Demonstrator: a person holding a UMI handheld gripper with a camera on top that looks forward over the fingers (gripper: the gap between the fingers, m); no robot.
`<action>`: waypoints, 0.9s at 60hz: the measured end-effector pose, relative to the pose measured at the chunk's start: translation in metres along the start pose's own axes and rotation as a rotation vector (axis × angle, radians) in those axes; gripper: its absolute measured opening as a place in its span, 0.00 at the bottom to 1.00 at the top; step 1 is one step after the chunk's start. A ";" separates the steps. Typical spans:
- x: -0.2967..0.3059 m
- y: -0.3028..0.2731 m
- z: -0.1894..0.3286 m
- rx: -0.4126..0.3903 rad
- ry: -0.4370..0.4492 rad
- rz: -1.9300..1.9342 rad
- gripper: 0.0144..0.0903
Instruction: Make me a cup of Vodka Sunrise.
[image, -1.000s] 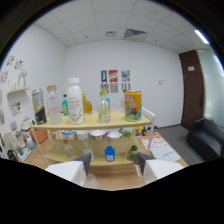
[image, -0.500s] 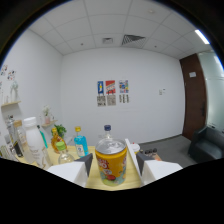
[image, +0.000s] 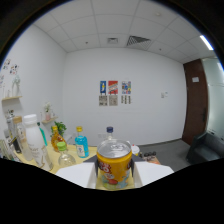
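Looks like an office room that's doubling as a little demo space: a drop ceiling (image: 115, 30) with panel lights and an air vent (image: 137, 41) is running overhead, plain white walls are wrapping around, and a dark wood door (image: 194, 100) is sitting off to one side. Some small posters (image: 115, 93) are hanging on the far wall, a dark sofa (image: 205, 147) is sitting under the door side, and bottles (image: 34, 140) are crowding a light wooden tabletop (image: 75, 154).

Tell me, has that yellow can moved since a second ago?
Yes. The yellow can stood on the shelf with the bottles; now it sits between the gripper fingers, lifted up against the back wall, below the posters.
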 end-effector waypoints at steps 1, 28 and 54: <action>0.000 -0.002 -0.003 0.005 0.004 -0.004 0.48; -0.048 0.066 -0.106 -0.041 -0.010 0.075 0.48; -0.095 0.219 -0.083 -0.259 0.042 -0.278 0.48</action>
